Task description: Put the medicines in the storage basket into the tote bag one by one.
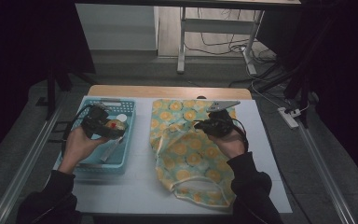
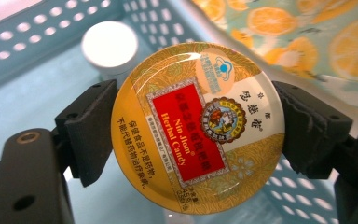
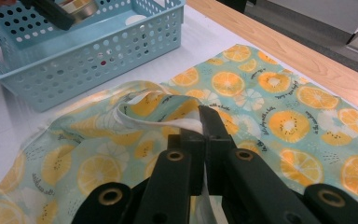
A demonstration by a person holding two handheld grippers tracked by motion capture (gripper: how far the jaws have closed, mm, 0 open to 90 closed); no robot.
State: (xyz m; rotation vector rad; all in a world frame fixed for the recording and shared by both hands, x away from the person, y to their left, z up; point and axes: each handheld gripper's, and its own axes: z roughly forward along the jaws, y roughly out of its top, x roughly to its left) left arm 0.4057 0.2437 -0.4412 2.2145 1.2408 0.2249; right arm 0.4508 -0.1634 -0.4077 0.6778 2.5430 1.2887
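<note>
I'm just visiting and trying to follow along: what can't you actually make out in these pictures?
- Left gripper view: the round candy tin between the jaws hides most of the white-capped jar and the blue basket floor.
- Right gripper view: the jaws, shut on the lemon-print bag, cover the pinched edge; what's inside stays hidden.
- High view: the basket's contents under the left gripper are too small and dim.
</note>
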